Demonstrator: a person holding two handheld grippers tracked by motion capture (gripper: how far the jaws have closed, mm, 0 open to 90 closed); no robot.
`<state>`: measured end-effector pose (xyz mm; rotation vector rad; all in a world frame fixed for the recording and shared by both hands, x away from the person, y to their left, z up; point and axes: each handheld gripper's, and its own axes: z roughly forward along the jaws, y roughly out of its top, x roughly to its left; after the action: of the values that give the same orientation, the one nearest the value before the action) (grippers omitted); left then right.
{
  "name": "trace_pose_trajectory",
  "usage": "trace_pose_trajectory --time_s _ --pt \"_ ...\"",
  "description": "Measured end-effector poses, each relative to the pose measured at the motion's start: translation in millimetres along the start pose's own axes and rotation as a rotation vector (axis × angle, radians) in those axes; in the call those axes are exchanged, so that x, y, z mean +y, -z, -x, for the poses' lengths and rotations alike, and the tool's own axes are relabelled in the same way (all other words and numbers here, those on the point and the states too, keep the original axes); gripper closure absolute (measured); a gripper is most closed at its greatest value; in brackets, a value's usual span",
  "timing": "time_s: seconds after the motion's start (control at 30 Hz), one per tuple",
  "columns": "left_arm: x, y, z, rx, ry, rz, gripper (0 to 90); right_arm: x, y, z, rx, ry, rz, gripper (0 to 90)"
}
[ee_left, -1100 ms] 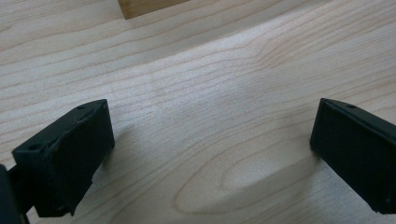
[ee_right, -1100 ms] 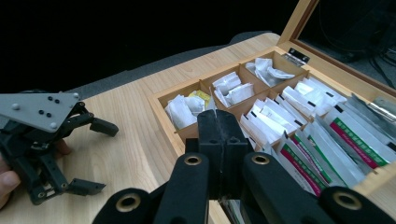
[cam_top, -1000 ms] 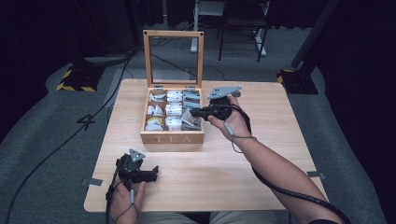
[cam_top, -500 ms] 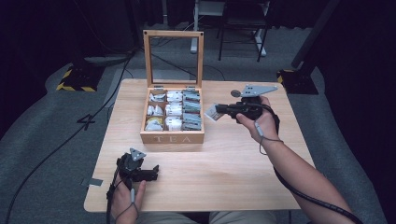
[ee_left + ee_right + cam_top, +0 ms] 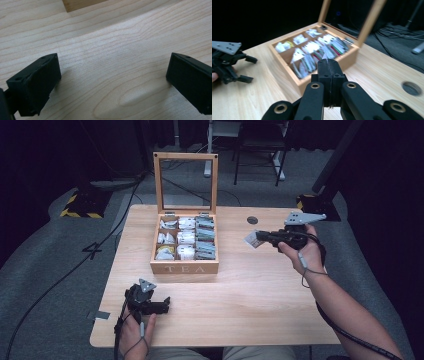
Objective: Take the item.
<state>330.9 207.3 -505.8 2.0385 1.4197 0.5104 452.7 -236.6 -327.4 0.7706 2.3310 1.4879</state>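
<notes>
A: Left claw (image 5: 167, 304) first — we see it low on the table (image 5: 240, 320), near the front edge, w/ jaws spread wide and bare wood between them. Its fingers (image 5: 37, 85) hold nothing.

B: Agreed. Next over, we've got the tea box (image 5: 184, 267), lid up, sitting mid-table toward the far side. Compartments packed w/ tea bags (image 5: 186, 239).

A: And the right claw (image 5: 261, 238)?

B: We see it right of the box, well apart from it, held above the table. Jaws are clamped together on a tea bag (image 5: 252, 239); the bag sticks out at the tip, toward the box.

A: In the right gripper view we get the same: jaws pressed flat, w/ a thin white edge of the bag (image 5: 325, 55) poking out past the tips, box (image 5: 317, 75) behind it, slightly blurred.

B: Small round hole (image 5: 252, 220) in the table just beyond the right claw, btw.
</notes>
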Motion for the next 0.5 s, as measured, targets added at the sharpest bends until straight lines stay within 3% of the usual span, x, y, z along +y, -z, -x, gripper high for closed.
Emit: trace_pose_trajectory --time_s 0.3,0.5 --pt "-0.1 0.0 0.4 0.002 0.004 0.001 0.1 -39.6 16.6 32.5 -0.084 -0.091 -0.019 90.0" --pt "-0.1 0.0 0.4 0.002 0.004 0.001 0.1 -54.1 22.4 43.7 -0.123 -0.114 -0.035 90.0"
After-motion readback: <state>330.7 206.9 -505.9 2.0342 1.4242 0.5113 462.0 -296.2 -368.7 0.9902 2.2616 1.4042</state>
